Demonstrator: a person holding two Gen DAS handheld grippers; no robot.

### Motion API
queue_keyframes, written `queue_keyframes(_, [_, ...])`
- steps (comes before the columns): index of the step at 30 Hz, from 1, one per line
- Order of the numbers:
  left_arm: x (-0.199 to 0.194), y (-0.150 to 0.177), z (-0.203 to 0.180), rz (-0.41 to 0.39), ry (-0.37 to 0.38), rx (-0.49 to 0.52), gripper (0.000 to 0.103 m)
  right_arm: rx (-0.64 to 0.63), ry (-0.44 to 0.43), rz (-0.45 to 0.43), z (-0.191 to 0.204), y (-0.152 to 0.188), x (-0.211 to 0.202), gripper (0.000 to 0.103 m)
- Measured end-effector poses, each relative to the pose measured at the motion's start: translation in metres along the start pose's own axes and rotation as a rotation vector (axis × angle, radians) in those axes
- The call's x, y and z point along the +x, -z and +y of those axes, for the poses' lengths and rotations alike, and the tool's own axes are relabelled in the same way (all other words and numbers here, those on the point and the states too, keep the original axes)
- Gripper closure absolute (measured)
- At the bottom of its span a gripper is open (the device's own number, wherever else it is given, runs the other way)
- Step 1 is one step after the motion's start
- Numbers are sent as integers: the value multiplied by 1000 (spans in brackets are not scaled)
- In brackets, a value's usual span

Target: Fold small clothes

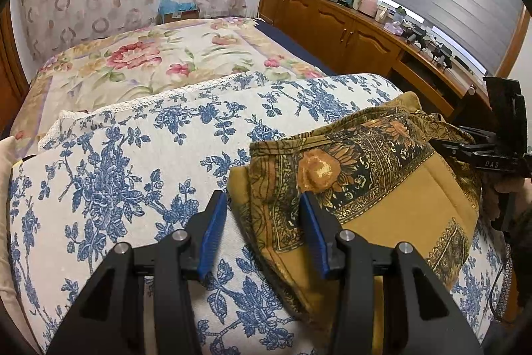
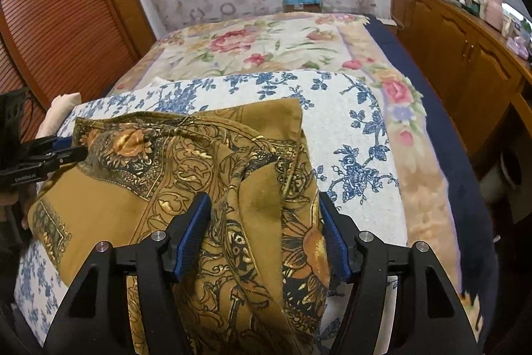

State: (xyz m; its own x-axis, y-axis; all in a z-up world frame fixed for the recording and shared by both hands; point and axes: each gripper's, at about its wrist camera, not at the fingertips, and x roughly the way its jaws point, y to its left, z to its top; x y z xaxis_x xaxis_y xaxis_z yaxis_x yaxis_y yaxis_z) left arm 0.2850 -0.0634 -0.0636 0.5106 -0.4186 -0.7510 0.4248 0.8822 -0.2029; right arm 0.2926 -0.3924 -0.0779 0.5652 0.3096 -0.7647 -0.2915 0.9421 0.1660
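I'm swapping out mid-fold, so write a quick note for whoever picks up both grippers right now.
Left gripper: jaws open, straddling the near-left edge of the mustard patterned cloth, not clamped.
Right gripper: jaws open over the cloth's bunched right side.
The cloth lies rumpled on the blue floral cover on the bed.
Done: cloth laid on the cover, no neat fold visible.
Left: grip the edges, smooth it out, fold.
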Motion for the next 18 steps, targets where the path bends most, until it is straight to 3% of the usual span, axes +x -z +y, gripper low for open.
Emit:
queue_keyframes(2, [2,-2,-1,11,-10,-4,57,-12,-17,-2,3,0,0,49])
queue_keyframes(8, [10,-16,1,48,3,-31,57,-20,-46,-9,4,3,1,57])
queue_keyframes(15, [15,-22,2,32,5,-67,57,-42,-80,-3,3,4,0,63])
queue_keyframes(18, [14,-20,-3,31,7,-55,72,-47,-94,-1,5,3,-1,72])
